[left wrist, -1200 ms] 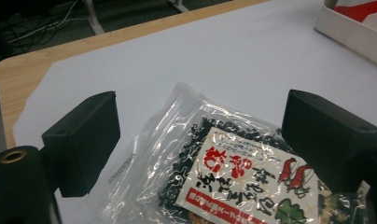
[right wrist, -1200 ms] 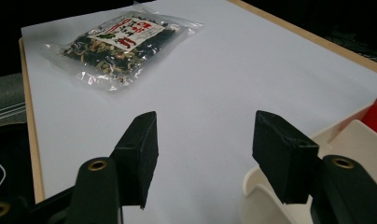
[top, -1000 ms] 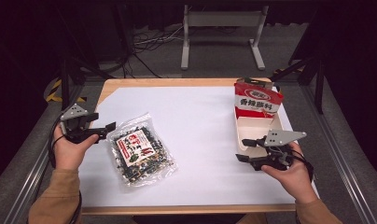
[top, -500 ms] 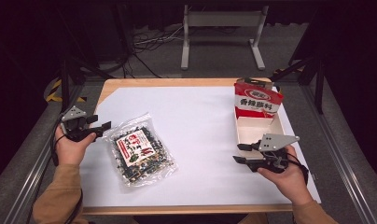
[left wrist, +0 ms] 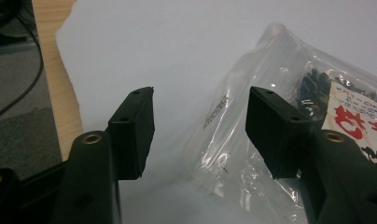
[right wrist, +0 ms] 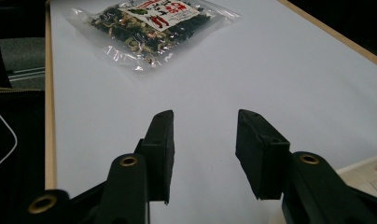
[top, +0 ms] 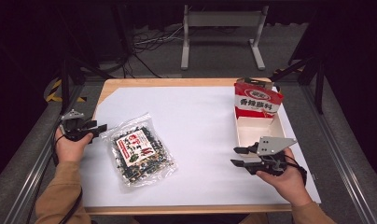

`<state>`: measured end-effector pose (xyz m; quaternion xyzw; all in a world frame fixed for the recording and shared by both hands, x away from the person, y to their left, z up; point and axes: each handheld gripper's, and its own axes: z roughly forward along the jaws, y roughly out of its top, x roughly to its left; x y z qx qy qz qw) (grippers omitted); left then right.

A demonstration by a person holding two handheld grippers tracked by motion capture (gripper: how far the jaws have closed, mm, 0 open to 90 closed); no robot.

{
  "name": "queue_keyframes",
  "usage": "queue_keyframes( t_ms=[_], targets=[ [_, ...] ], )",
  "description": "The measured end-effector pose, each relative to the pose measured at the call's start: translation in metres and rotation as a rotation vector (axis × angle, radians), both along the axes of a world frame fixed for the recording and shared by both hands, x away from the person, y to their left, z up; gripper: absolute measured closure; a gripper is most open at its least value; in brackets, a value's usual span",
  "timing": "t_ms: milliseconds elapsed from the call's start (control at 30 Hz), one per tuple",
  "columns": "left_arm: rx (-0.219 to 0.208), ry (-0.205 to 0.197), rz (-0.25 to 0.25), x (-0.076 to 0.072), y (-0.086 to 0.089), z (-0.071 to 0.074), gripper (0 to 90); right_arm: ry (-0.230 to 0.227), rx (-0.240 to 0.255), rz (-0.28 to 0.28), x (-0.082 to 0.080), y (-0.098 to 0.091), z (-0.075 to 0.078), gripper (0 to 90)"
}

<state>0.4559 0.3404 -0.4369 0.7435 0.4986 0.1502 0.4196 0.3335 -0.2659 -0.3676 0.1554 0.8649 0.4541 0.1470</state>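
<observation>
Clear plastic bag (top: 139, 150) of dark dried bits with a red-and-white label lies flat on the left half of the white sheet (top: 200, 126), tilted so that its sealed top edge points toward the far left corner. That white sheet covers nearly the whole wooden table (top: 130, 83), whose bare rim shows along the far edge and at the far left corner. On the right side of the sheet stands an open cardboard tray (top: 255, 130), long axis running near to far, and a red pouch (top: 256, 100) with white lettering stands upright in its far end. The right gripper (top: 238, 156), held in the person's right hand (top: 284, 182), hovers just near of the tray and points left across the sheet; its jaws have just been closing and now stand partly spread with nothing between them, bare sheet showing in the gap in the right gripper view (right wrist: 205, 154), the bag far off (right wrist: 154, 23). The left gripper (top: 100, 127), in the left hand (top: 70, 147), sits at the sheet's left edge, its tips just beside the bag's far left corner. Its jaws have also just been closing and remain partly spread; in the left gripper view (left wrist: 200, 126) the bag's clear sealed edge (left wrist: 233, 116) lies in the gap between them, and the pads do not press on it.
</observation>
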Motion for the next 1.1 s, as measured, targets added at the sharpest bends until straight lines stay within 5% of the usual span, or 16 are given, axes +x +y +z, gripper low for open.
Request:
queue_keyframes(
  t_ms=[167, 700, 967, 1100],
  targets=[
    [-0.028, 0.062, -0.013, 0.003, 0.000, -0.008, 53.0, 0.001, 0.005, 0.017, -0.001, 0.003, 0.000, 56.7],
    [-0.145, 0.152, -0.037, 0.008, 0.004, -0.023, 64.8, 0.012, 0.000, 0.032, 0.000, 0.006, -0.003, 54.5],
    [-0.107, 0.140, -0.025, 0.008, 0.004, -0.024, 71.8, 0.013, 0.005, 0.035, -0.001, 0.007, -0.003, 53.3],
    [-0.081, 0.140, -0.001, 0.007, 0.002, -0.023, 84.2, 0.009, 0.002, 0.039, -0.001, 0.007, -0.003, 53.3]
  ],
)
